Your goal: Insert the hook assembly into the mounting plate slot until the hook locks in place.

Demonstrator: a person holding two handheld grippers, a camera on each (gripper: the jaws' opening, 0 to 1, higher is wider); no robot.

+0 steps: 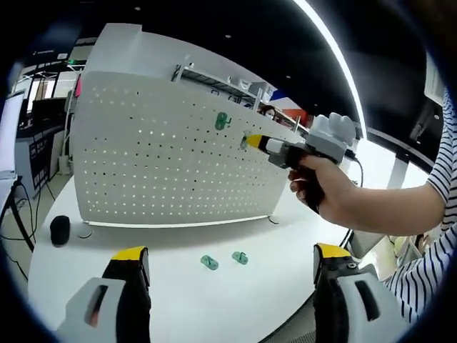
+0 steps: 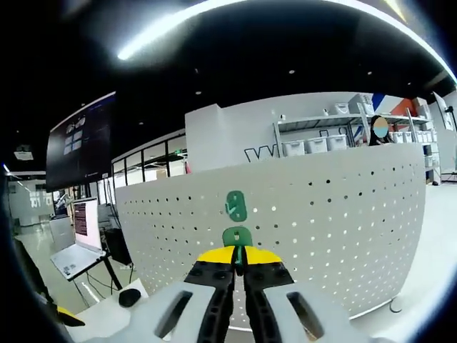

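Insertion under way, lock unconfirmed — right gripper (image 2: 239, 259) clamped on green hook (image 2: 236, 237), pressed at pegboard (image 2: 321, 214) just below mounted hook (image 2: 235, 205). Left gripper (image 1: 232, 261) open, empty — two spare hooks (image 1: 224, 260) on counter (image 1: 214, 300) before pegboard.

white table (image 1: 214, 300), pegboard (image 1: 164, 157), two green hooks (image 1: 209, 262)

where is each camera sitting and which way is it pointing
Left gripper view: rides the left hand-held gripper, low over the white table, facing the pegboard; shows the person's hand and striped sleeve.
Right gripper view: rides the right hand-held gripper, close to the board, jaws shut on a green hook.
Shared: pegboard, the mounted green hook, the right hand-held gripper.
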